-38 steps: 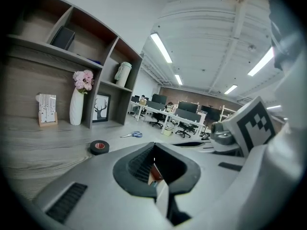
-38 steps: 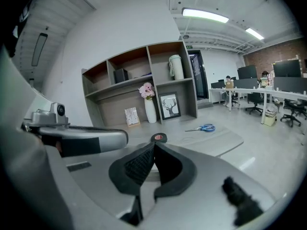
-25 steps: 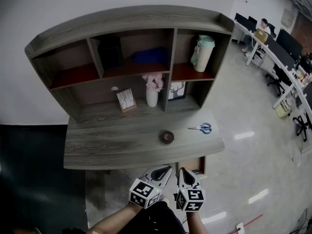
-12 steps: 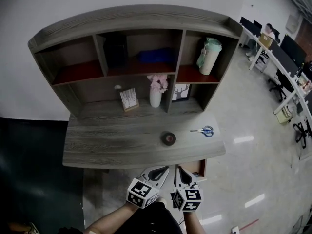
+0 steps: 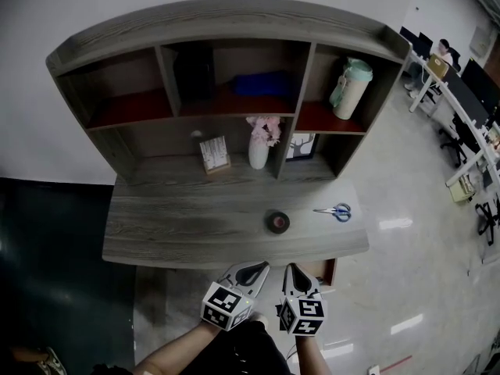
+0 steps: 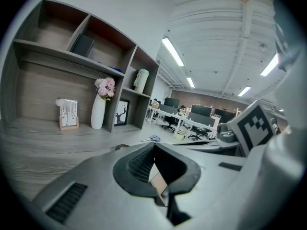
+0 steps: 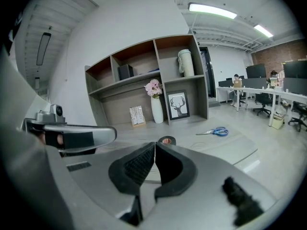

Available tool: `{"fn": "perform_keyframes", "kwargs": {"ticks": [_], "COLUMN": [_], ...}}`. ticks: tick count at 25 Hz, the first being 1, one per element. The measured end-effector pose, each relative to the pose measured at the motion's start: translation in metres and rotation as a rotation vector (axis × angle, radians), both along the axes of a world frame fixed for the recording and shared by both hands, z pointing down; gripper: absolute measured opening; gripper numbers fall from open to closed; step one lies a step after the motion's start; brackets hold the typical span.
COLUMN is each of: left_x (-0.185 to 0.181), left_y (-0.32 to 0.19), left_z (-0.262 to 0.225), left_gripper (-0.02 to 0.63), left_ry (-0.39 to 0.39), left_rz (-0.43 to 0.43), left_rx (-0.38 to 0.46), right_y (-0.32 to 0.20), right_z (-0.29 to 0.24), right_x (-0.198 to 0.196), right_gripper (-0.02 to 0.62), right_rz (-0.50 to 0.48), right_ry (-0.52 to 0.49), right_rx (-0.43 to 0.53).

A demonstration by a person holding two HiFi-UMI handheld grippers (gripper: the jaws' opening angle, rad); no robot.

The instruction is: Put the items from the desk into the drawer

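A black tape roll [image 5: 276, 223] and blue-handled scissors [image 5: 334, 211] lie on the right part of the grey wooden desk top [image 5: 180, 225]. Below the desk's right front edge a drawer [image 5: 326, 270] stands slightly pulled out. Both grippers hover side by side in front of the desk edge, short of the items. My left gripper [image 5: 248, 270] is shut with nothing in it, and so is my right gripper [image 5: 295, 272]. The right gripper view shows the tape roll [image 7: 167, 140] just beyond the shut jaws [image 7: 155, 143] and the scissors [image 7: 214, 132] to the right. The left gripper [image 6: 154, 145] faces the scissors [image 6: 152, 139].
A hutch [image 5: 226, 30] rises at the desk's back, holding a white vase of pink flowers [image 5: 259, 148], a small calendar card [image 5: 213, 154], a deer picture [image 5: 301, 147], a pale green bottle [image 5: 351, 87] and a blue item [image 5: 262, 83]. Office desks and chairs [image 5: 469, 108] stand far right.
Both grippers have edged a little closer to the desk's front edge, still shut. The tape roll and scissors lie where they were.
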State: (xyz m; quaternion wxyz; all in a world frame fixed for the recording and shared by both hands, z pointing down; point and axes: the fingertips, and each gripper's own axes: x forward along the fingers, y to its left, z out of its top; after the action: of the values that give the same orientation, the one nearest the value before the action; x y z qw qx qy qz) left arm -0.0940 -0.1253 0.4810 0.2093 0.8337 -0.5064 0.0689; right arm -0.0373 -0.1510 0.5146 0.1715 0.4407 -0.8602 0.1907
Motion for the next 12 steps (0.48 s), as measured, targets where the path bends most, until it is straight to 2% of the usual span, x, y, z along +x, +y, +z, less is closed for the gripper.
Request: {"fn": "perform_keyframes", "kwargs": {"ticks": [4,8,12], "left_x": [-0.009,-0.012,-0.017], "left_y": [-0.004,-0.012,-0.019], "left_z": [0.006,0.007,0.012], "left_gripper": [0.009,0.009,0.009], "left_ry": [-0.032,0.000,-0.003], "left_rz": [-0.018,-0.037,-0.045], "left_rx": [-0.016,-0.009,-0.015], "right_y": [-0.008,-0.017,-0.022], "right_z": [-0.001,0.000,0.005], "right_x": [-0.007,-0.015,-0.024], "right_gripper": [0.014,0.014,0.014], "right_rz": [-0.004,-0.024,-0.044], "right_ry": [-0.012,-0.012,-0.014], "right_rx": [0.011,0.017,0.007]}}
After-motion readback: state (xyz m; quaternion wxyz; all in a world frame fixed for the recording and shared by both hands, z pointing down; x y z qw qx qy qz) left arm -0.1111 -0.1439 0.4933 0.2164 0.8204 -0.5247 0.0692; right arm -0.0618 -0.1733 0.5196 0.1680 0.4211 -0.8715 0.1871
